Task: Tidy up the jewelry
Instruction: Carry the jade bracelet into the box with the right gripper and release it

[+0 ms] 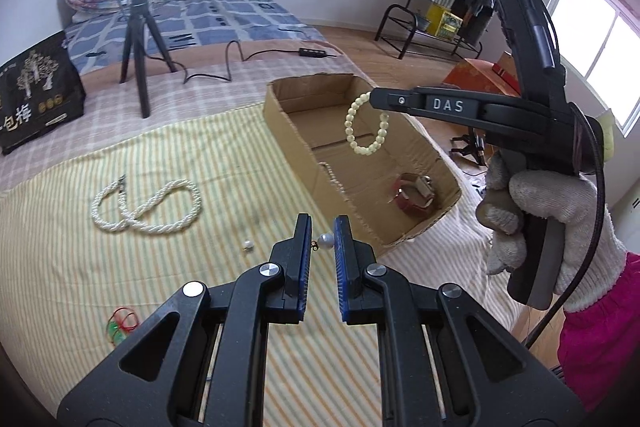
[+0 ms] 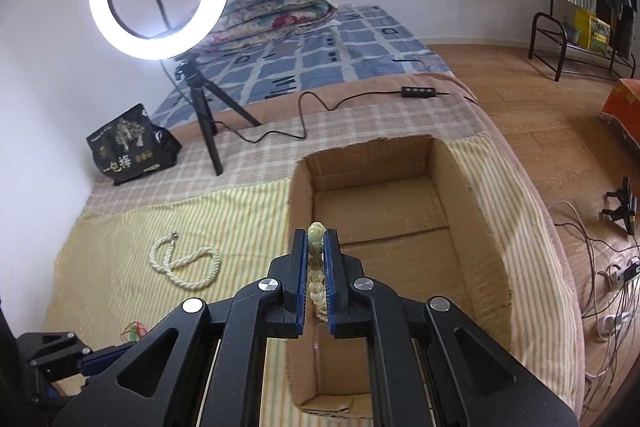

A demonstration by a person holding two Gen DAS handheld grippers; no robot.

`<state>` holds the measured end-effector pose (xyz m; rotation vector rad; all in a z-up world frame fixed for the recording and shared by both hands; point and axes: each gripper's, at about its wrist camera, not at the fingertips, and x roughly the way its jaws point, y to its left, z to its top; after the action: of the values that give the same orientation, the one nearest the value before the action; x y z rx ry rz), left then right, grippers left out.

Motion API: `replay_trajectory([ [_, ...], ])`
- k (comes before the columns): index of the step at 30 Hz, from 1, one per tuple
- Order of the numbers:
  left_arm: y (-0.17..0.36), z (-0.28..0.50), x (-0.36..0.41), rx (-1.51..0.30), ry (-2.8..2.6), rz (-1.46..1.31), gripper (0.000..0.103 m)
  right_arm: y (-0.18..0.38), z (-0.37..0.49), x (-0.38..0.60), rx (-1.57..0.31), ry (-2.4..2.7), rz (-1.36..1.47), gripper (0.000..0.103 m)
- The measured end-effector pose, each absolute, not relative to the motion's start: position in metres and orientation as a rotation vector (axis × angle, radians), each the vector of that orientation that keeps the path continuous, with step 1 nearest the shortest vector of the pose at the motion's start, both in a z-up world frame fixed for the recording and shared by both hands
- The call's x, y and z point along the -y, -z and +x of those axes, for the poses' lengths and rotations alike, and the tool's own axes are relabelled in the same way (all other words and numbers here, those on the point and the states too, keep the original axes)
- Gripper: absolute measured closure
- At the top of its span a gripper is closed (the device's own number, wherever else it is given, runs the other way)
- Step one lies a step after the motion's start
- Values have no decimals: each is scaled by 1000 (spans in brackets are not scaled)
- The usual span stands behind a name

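My right gripper is shut on a pale beaded bracelet and holds it above the open cardboard box; it also shows in the right wrist view. A red strap watch lies in the box's near end. My left gripper is open just above the striped cloth, with a pearl earring between its fingertips. A second small pearl lies left of it. A white twisted pearl necklace lies on the cloth farther left.
A red and green band lies at the cloth's near left. A ring light on a tripod, its cable and a black bag stand behind. The bed edge drops to the wood floor on the right.
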<state>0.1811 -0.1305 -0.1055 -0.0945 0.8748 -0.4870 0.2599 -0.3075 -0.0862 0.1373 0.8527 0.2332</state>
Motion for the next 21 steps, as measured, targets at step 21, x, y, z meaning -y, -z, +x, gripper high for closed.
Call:
replay_trajectory([
  [21, 130, 200, 218, -917, 559, -31, 93, 109, 291, 362, -892, -167, 192, 97],
])
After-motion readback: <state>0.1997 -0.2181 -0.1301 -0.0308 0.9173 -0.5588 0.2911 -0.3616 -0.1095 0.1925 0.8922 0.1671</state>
